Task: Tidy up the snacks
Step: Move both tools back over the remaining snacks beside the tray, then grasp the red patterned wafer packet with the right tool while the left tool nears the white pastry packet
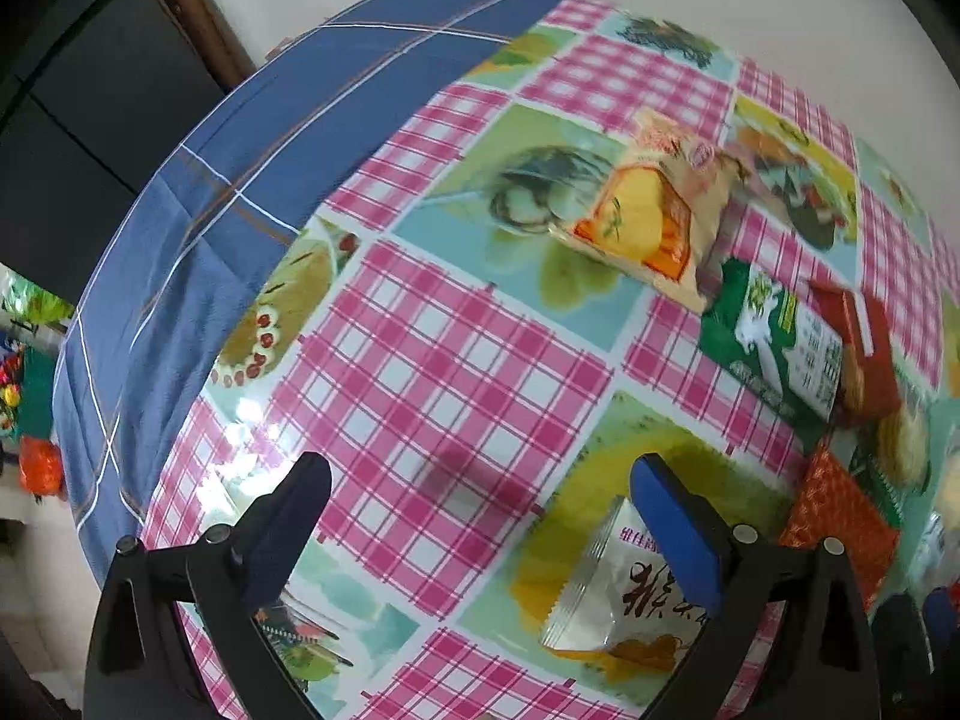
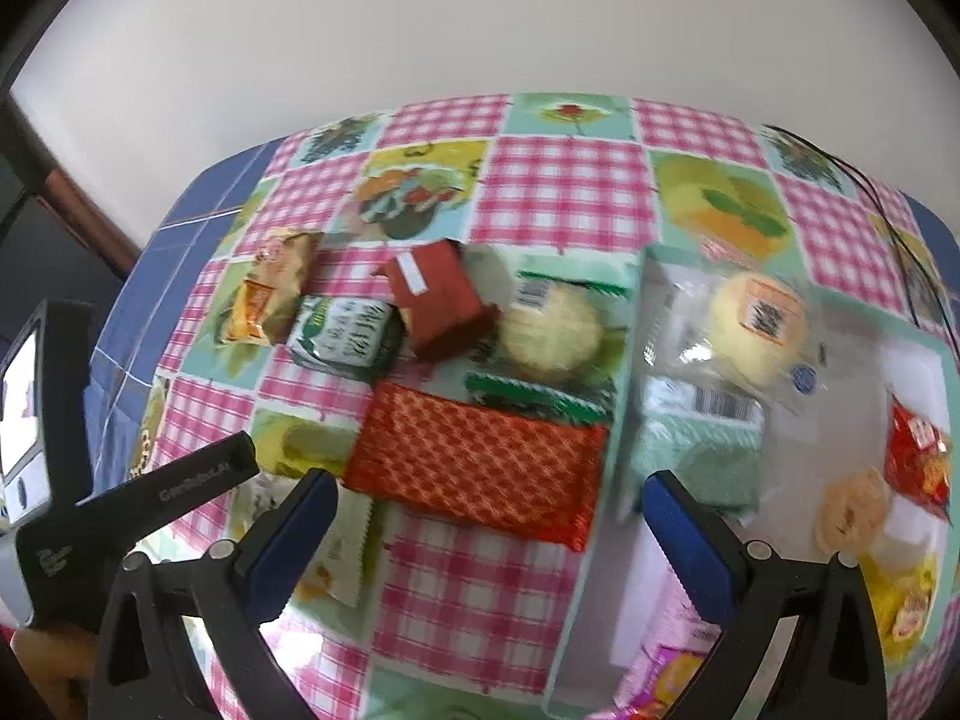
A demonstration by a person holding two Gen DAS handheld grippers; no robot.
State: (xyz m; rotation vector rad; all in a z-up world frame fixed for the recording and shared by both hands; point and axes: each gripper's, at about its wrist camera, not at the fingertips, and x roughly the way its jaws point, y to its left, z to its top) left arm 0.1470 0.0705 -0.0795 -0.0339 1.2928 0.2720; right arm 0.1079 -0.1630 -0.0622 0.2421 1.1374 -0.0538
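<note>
Snack packets lie on a pink-checked tablecloth [image 1: 444, 372]. In the left wrist view my left gripper [image 1: 480, 492] is open and empty over bare cloth, with a silver packet [image 1: 606, 600] by its right finger. An orange-yellow packet [image 1: 654, 210], a green packet [image 1: 774, 336] and a red box [image 1: 864, 354] lie further off to the right. In the right wrist view my right gripper [image 2: 489, 501] is open and empty above an orange-red checked packet [image 2: 480, 459]. Behind it lie the red box [image 2: 441, 300], the green packet [image 2: 345, 333], the orange-yellow packet [image 2: 270, 294] and a round pastry pack [image 2: 555, 330].
A pale tray or box [image 2: 612, 396] at the right holds wrapped buns [image 2: 756, 324], a mint-green pack [image 2: 696, 456] and red and yellow packets [image 2: 918, 456]. The left gripper's body [image 2: 150, 498] crosses the lower left. A blue cloth [image 1: 180, 198] covers the table's left side. A black cable [image 2: 900, 240] lies at the far right.
</note>
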